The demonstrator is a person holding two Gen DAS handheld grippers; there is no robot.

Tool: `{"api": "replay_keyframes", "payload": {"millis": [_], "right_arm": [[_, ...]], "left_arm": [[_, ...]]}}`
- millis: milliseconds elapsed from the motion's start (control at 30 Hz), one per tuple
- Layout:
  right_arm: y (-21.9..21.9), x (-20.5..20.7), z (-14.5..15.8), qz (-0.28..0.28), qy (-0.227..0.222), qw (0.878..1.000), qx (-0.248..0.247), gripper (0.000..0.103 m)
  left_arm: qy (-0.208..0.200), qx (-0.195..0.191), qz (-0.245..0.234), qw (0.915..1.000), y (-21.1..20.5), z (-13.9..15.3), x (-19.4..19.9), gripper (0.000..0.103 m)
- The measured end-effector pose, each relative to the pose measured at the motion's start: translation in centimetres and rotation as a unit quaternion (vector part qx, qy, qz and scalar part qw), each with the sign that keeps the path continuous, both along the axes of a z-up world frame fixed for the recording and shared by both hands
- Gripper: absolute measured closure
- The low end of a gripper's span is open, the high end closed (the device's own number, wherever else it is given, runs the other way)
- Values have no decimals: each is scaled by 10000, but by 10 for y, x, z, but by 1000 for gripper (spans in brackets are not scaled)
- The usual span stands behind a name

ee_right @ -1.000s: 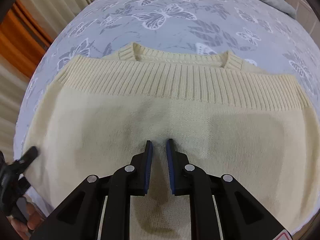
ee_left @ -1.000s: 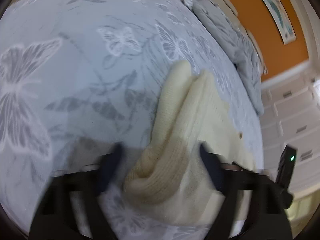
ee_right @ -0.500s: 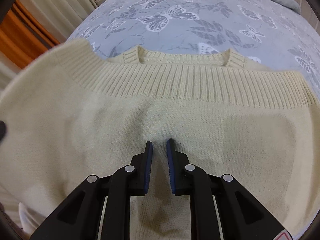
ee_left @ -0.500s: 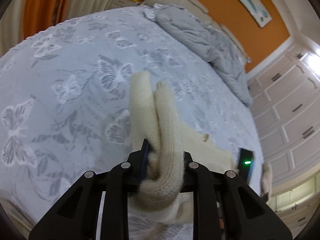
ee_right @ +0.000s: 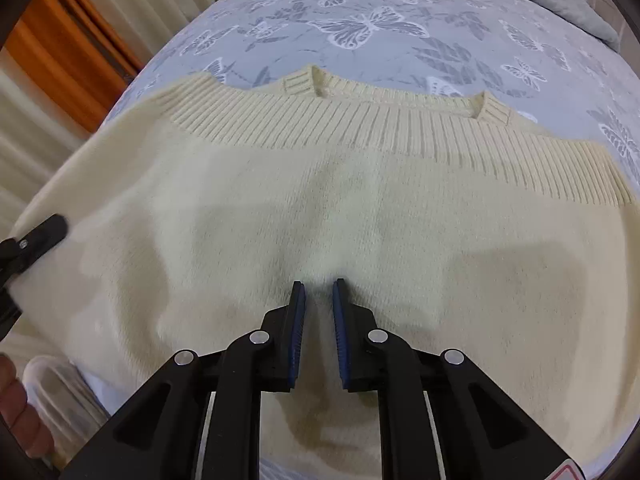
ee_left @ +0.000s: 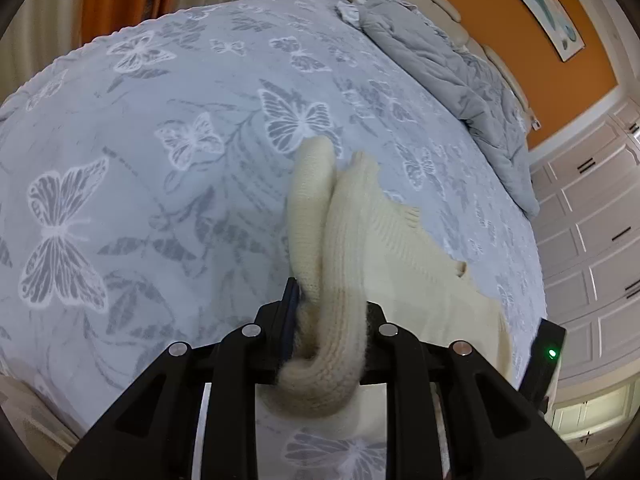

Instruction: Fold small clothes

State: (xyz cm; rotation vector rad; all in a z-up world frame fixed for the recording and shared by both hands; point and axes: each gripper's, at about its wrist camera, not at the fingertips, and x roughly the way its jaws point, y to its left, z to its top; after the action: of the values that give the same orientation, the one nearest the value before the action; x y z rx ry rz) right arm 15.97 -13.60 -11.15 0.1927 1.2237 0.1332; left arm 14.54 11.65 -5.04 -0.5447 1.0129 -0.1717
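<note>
A cream knit sweater [ee_right: 320, 200] lies on the butterfly-print bedspread [ee_right: 360, 32], ribbed neckline at the far side. My right gripper [ee_right: 319, 292] rests low on the sweater's middle, jaws nearly closed with a narrow gap and nothing clamped between them. My left gripper [ee_left: 328, 308] is shut on a bunched fold of the sweater's side [ee_left: 332, 248] and holds it lifted off the bed. In the right wrist view the left gripper [ee_right: 36, 240] shows at the far left, at the sweater's edge.
A crumpled grey duvet [ee_left: 448, 68] lies along the far side of the bed. Curtains [ee_right: 80, 40] hang beyond the bed's left edge. White cabinets [ee_left: 592, 220] stand to the right. The bedspread [ee_left: 120, 160] stretches bare left of the sweater.
The left gripper closed on the sweater's side fold and lifted it. The sweater's left part rose and shifted. The right gripper stayed in place.
</note>
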Motion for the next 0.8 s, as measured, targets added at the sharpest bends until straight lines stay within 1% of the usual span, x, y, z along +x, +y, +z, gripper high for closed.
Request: {"api": "replay_keyframes", "payload": {"millis": [100, 267, 500, 600, 667, 800], "right_arm": [[1, 2, -1, 67, 20, 10000, -37, 92], [-4, 0, -1, 42, 30, 9999, 121, 92], [-12, -12, 10, 16, -24, 9993, 364, 91], [-19, -20, 20, 45, -110, 9993, 366, 86], [-30, -28, 28, 41, -197, 9993, 319, 86], [-72, -56, 46, -210, -471, 9984, 210, 86]], "left_arm": [[-110, 86, -135, 9998, -9, 11, -2, 82], [-275, 255, -318, 9988, -31, 31, -4, 83], [-514, 615, -578, 9951, -72, 57, -5, 83], [-567, 765, -676, 9932, -92, 64, -5, 83], [-605, 817, -743, 9920, -104, 69, -6, 83], [-823, 960, -1035, 9866, -142, 83, -16, 83]]}}
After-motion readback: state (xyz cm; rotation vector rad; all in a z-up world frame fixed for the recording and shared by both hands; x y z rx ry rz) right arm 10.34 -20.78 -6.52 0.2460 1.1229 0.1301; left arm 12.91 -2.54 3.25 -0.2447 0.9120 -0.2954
